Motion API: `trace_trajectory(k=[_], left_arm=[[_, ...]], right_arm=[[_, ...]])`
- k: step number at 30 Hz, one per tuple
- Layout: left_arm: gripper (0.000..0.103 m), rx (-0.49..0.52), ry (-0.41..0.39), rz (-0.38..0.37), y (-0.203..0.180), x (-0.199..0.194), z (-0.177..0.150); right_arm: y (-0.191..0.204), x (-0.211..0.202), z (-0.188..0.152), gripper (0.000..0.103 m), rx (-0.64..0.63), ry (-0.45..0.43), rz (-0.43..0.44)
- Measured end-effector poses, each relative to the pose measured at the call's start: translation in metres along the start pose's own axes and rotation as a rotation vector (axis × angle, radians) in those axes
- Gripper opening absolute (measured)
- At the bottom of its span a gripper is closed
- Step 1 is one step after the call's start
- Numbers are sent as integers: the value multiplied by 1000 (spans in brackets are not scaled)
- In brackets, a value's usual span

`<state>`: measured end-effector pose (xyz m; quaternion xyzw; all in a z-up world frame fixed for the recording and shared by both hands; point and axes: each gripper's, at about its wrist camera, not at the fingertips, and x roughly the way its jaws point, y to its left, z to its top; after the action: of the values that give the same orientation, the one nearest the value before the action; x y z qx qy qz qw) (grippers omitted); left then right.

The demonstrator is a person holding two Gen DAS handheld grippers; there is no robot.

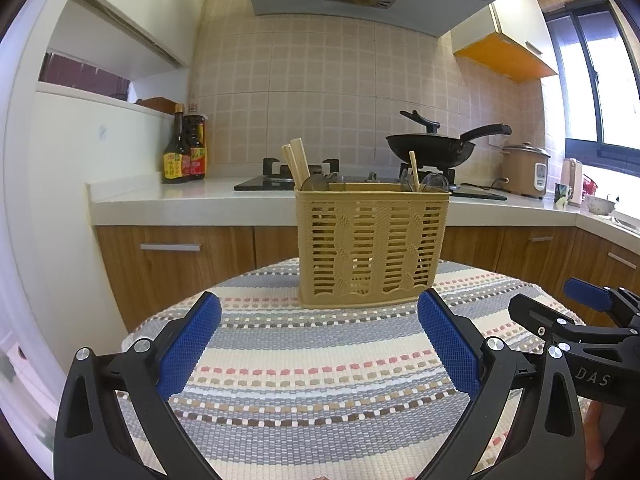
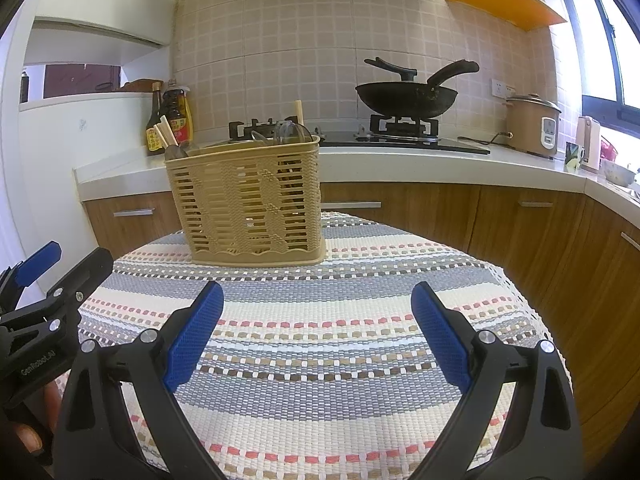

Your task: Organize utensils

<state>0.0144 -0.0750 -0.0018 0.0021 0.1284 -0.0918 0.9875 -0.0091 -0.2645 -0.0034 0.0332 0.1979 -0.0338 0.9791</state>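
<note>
Both the left hand-held gripper point(image 1: 318, 344) and right hand-held gripper point(image 2: 318, 330) gape wide and empty at lower frame, the utensil basket point(image 1: 370, 246) upright beyond them at centre on the tabletop point(image 1: 320, 380)

Striped woven cloth point(image 1: 320, 364) over the table, beige utensil basket point(image 1: 370, 246) upright on it.

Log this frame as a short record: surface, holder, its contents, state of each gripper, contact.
surface: striped woven cloth over a table
holder: tan slotted utensil basket, upright on the cloth
contents: wooden chopsticks at one end, spoons and one more chopstick at the other
left gripper: open, holds nothing, short of the basket
right gripper: open, holds nothing, short of the basket
contact: none with the basket
</note>
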Motion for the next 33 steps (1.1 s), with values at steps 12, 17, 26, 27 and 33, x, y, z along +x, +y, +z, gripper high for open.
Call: trace_trajectory(k=[12, 17, 26, 27, 33], left_arm=[[95, -4, 2, 7, 1, -1, -1], [95, -4, 2, 7, 1, -1, -1], [95, -4, 2, 7, 1, 0, -1], [95, -4, 2, 7, 1, -1, -1], [95, -4, 2, 6, 2, 0, -1]], right_arm=[[0, 0, 0, 90, 0, 1, 0], [0, 0, 0, 90, 1, 2, 1], [0, 0, 0, 90, 0, 1, 1], [0, 0, 0, 90, 1, 1, 1], [0, 0, 0, 90, -1, 1, 1]])
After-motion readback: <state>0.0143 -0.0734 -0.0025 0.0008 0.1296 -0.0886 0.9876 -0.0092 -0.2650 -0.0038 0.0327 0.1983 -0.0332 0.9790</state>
